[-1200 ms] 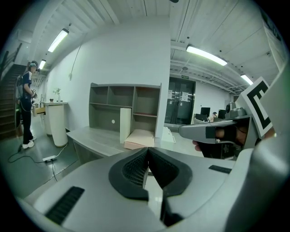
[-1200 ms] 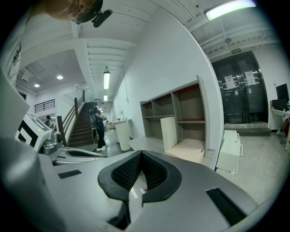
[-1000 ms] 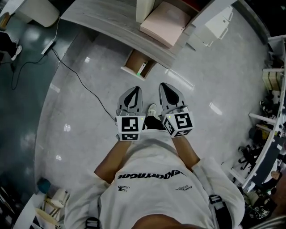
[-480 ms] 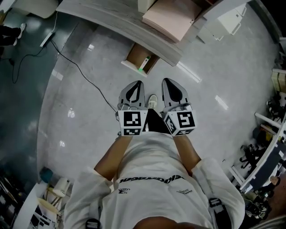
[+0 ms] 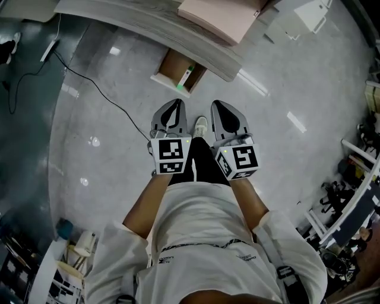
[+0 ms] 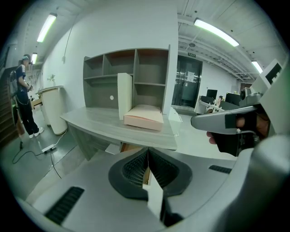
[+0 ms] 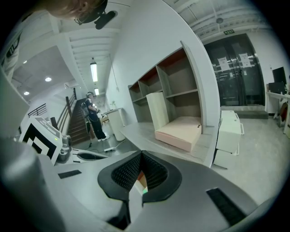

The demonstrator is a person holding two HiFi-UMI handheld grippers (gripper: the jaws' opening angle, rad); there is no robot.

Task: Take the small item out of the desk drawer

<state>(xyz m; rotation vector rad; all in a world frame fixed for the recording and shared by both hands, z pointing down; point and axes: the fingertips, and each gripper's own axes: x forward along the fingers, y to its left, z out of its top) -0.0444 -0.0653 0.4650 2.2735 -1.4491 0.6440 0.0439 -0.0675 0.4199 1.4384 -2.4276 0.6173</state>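
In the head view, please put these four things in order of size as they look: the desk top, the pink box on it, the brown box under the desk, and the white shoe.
1. desk top
2. pink box, though the picture's edge cuts it off
3. brown box, only a little smaller
4. white shoe

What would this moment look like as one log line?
desk: ahead, untouched | left gripper: shut, empty | right gripper: shut, empty | contact: none
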